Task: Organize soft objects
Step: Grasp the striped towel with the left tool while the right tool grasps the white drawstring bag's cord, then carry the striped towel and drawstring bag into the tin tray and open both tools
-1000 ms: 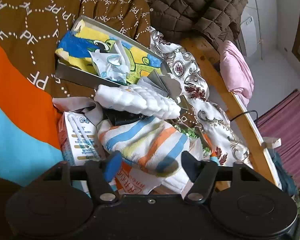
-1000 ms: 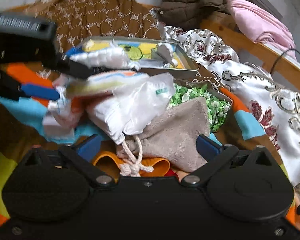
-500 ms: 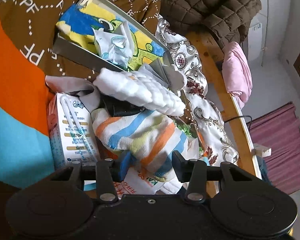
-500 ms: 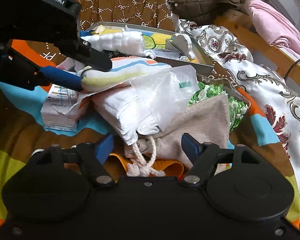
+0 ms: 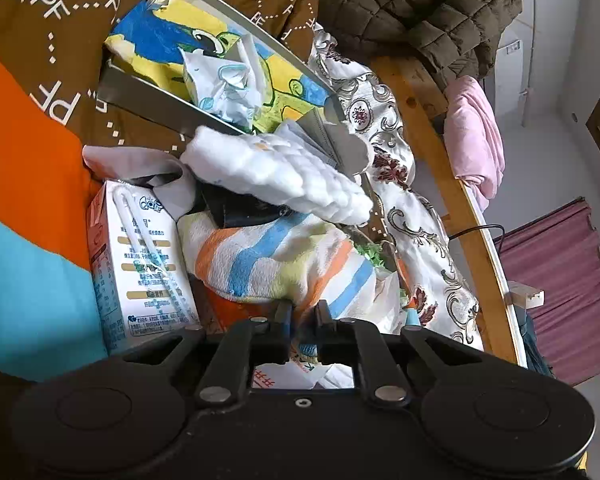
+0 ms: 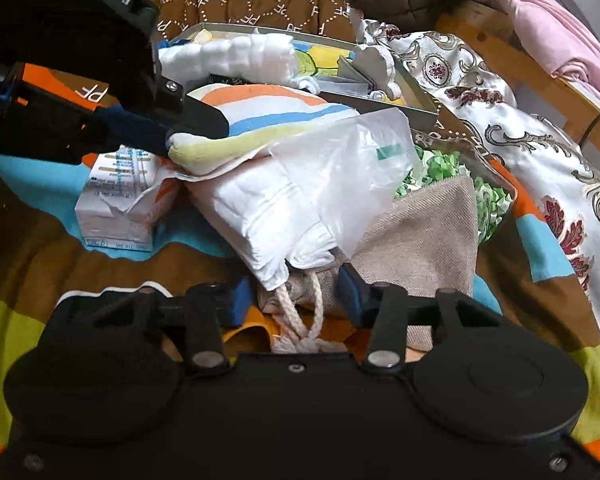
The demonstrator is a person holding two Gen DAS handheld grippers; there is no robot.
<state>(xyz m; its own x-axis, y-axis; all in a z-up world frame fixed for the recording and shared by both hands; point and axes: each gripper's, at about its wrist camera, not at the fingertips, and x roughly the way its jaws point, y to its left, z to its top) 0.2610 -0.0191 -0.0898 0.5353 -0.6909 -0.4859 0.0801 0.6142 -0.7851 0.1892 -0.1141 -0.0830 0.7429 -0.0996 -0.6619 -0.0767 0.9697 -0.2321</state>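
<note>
A striped towel [image 5: 276, 260] in orange, blue and yellow lies on top of a pile of soft things on the bed. My left gripper [image 5: 302, 316] is shut on its near edge; it also shows in the right wrist view [image 6: 188, 130] pinching the towel [image 6: 268, 116]. A white quilted cloth [image 5: 276, 172] rests above it. My right gripper [image 6: 294, 294] has its jaws part-closed around the neck of a beige drawstring bag [image 6: 424, 228], beside its white cord [image 6: 300, 320]. A white folded cloth in clear plastic [image 6: 300, 200] lies over the bag.
A grey box [image 5: 148, 92] with a cartoon towel and crumpled wipes stands behind the pile. A white carton [image 5: 140, 264] lies at the left. A second box with green stuff [image 6: 444, 168] sits at the right. A wooden bed rail [image 5: 452, 184], brown jacket and pink cloth lie beyond.
My left gripper has closed from wide open onto the striped towel's edge. My right gripper has narrowed its jaws around the drawstring bag's neck and moved in closer.
</note>
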